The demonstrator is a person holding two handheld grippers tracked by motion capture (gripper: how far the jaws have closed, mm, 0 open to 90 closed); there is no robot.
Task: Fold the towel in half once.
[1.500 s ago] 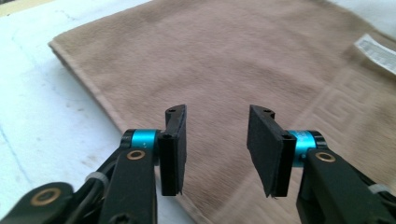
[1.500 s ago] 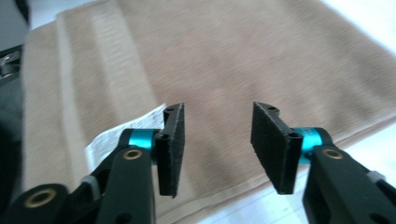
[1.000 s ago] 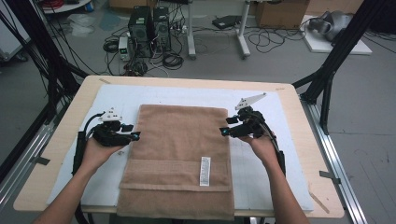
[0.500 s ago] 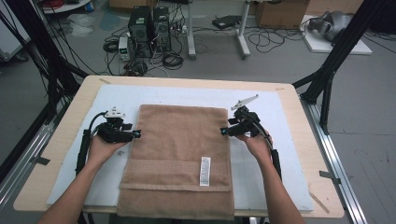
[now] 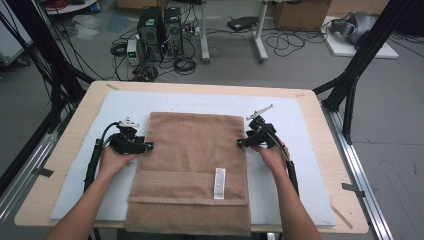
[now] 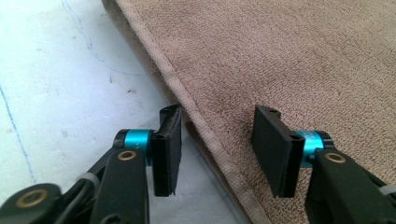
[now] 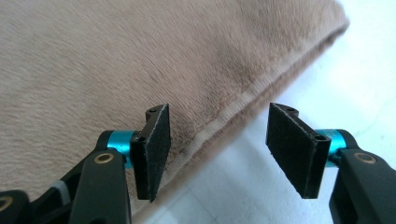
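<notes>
A folded brown towel [image 5: 192, 160] lies flat in the middle of the white mat, with a white label [image 5: 219, 183] near its front right. My left gripper [image 5: 148, 146] sits open at the towel's left edge; in the left gripper view the hemmed edge [image 6: 205, 135] runs between its jaws, one jaw over the mat and one over the towel [image 6: 280, 56]. My right gripper [image 5: 241, 143] is open at the right edge; in the right gripper view the towel's hem [image 7: 224, 116] passes between its jaws, with nothing pinched.
The white mat [image 5: 300, 165] covers a wooden table [image 5: 330, 150]. The towel's front end hangs near the table's front edge. Black frame posts [image 5: 360, 65] stand at the table's sides. Computers and cables [image 5: 160, 35] lie on the floor beyond.
Both grippers have slid away from me along the towel's side edges, staying at the hems. Both jaws remain apart.
</notes>
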